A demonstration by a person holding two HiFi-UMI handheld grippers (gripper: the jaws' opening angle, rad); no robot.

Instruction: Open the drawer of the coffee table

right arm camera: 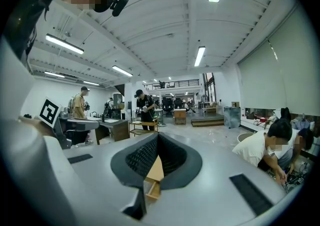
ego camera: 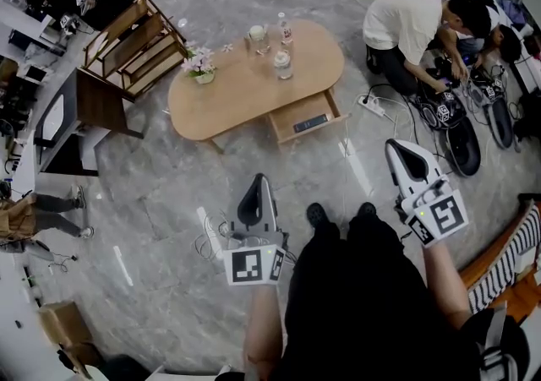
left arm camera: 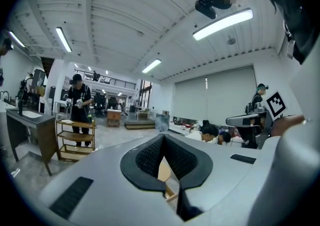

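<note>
The oval wooden coffee table (ego camera: 245, 88) stands on the grey marble floor (ego camera: 169, 193), far from the person who holds the grippers, and its drawer (ego camera: 306, 117) sticks out of the near right side, pulled open, with a dark flat thing lying inside it. On the tabletop a flower pot (ego camera: 201, 67) sits at the left end, and a cup (ego camera: 257, 35), a bottle (ego camera: 285, 30) and a jar (ego camera: 282, 62) stand near the far middle. The left gripper (ego camera: 259, 179) hangs low at the near centre, well apart from the table, pointing towards it; in its own view the black ribbed pads (left arm camera: 148, 158) are pressed together with nothing between them. The right gripper (ego camera: 396, 147) is held further right, near the holder's black shoes (ego camera: 318, 217) but well apart from the drawer, and its pads (right arm camera: 140, 158) are likewise closed on each other and empty. To the far left is a wooden shelf (ego camera: 135, 46); to the far right a person in a white shirt (ego camera: 406, 23) crouches over cables (ego camera: 397, 105) and equipment on the floor
</note>
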